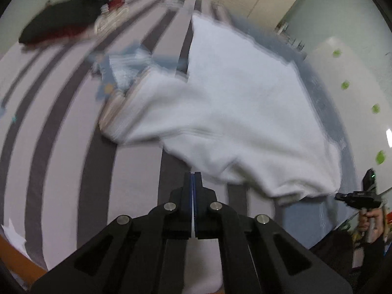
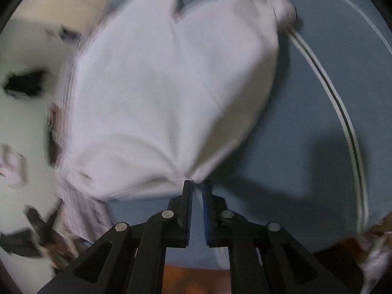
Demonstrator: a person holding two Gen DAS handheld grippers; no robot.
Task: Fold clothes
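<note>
Here your right claw pinches a corner of the white garment between narrowly parted fingers; your left claw is pressed together, empty. The garment stretches away over the striped bed.

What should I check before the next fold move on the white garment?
1. Right gripper pinching the white garment at its tips: ok.
2. Left gripper gripping cloth: not ok, fingers together with nothing visible between them.
3. Garment lying flat: not ok, it is bunched toward the right pinch.
4. Striped bedspread bare beside the garment: ok.
5. Dark clothes pile apart from it: ok.
6. Sleeve positions: cannot tell, blurred.
</note>
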